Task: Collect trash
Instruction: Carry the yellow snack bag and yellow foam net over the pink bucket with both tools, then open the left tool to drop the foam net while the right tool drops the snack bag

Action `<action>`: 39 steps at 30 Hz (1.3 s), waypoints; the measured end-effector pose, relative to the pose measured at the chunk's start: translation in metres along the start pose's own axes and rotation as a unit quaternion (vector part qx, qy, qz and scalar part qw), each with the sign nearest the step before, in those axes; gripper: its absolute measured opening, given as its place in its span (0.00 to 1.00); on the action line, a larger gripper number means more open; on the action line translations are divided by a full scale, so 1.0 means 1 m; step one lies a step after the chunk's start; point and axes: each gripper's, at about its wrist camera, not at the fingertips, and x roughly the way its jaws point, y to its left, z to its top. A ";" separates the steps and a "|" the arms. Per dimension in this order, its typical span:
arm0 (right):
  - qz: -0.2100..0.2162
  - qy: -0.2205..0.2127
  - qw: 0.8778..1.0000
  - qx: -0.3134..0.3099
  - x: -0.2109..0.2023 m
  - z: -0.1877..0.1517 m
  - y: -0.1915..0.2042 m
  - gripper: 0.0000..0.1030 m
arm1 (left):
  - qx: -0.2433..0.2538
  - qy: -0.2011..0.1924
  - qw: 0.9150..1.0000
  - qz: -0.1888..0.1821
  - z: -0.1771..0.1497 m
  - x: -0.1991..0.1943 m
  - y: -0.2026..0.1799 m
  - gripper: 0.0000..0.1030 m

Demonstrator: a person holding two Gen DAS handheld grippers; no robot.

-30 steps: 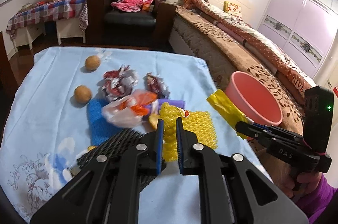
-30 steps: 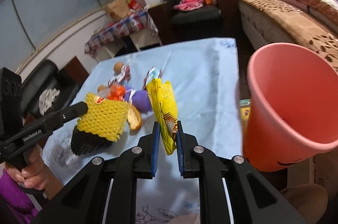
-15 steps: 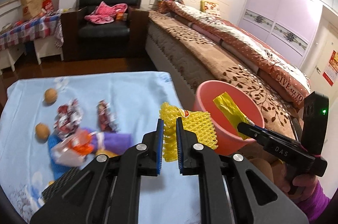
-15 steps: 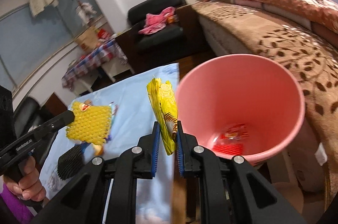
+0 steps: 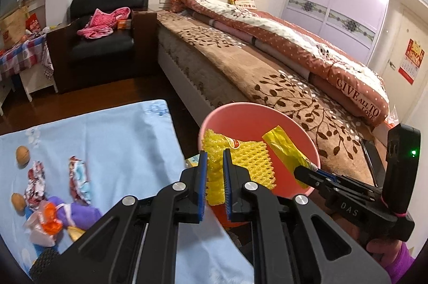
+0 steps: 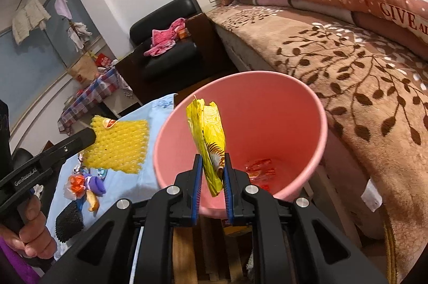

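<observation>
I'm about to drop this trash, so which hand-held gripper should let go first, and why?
Probably open the right hand-held gripper: its yellow wrapper already hangs over the pink bin's mouth. The left hand-held gripper's yellow foam net looks short of the rim from the right wrist view.

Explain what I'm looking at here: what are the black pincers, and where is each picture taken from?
No robot: a person holds a two-fingered tool in each hand, each with a fisheye camera looking along its fingers. The left tool grips a yellow foam net. The right tool pinches a yellow wrapper over a pink bin beside the bed; red packaging already lies inside. The blue cloth holds more wrappers, two nuts, something purple and a black net.
</observation>
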 end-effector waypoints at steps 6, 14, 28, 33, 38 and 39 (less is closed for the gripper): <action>-0.008 0.002 1.000 0.006 0.001 -0.001 -0.009 0.14 | 0.009 0.013 1.000 -0.006 0.002 0.019 -0.014 0.11; -0.015 0.003 1.000 0.018 0.003 -0.002 -0.018 0.15 | 0.018 0.023 1.000 -0.010 -0.001 0.033 -0.026 0.11; -0.027 -0.002 0.999 0.029 0.003 -0.003 -0.020 0.24 | 0.016 0.022 0.999 -0.032 -0.001 0.029 -0.028 0.36; -0.036 -0.012 0.999 0.028 0.000 -0.002 -0.018 0.41 | 0.006 0.022 0.999 -0.036 -0.002 0.025 -0.023 0.36; -0.032 -0.015 0.999 0.019 -0.004 -0.002 -0.010 0.41 | 0.000 0.019 0.999 -0.034 -0.002 0.019 -0.016 0.36; -0.029 -0.014 0.999 0.017 -0.005 -0.003 -0.007 0.41 | -0.002 0.016 0.999 -0.033 -0.002 0.015 -0.014 0.36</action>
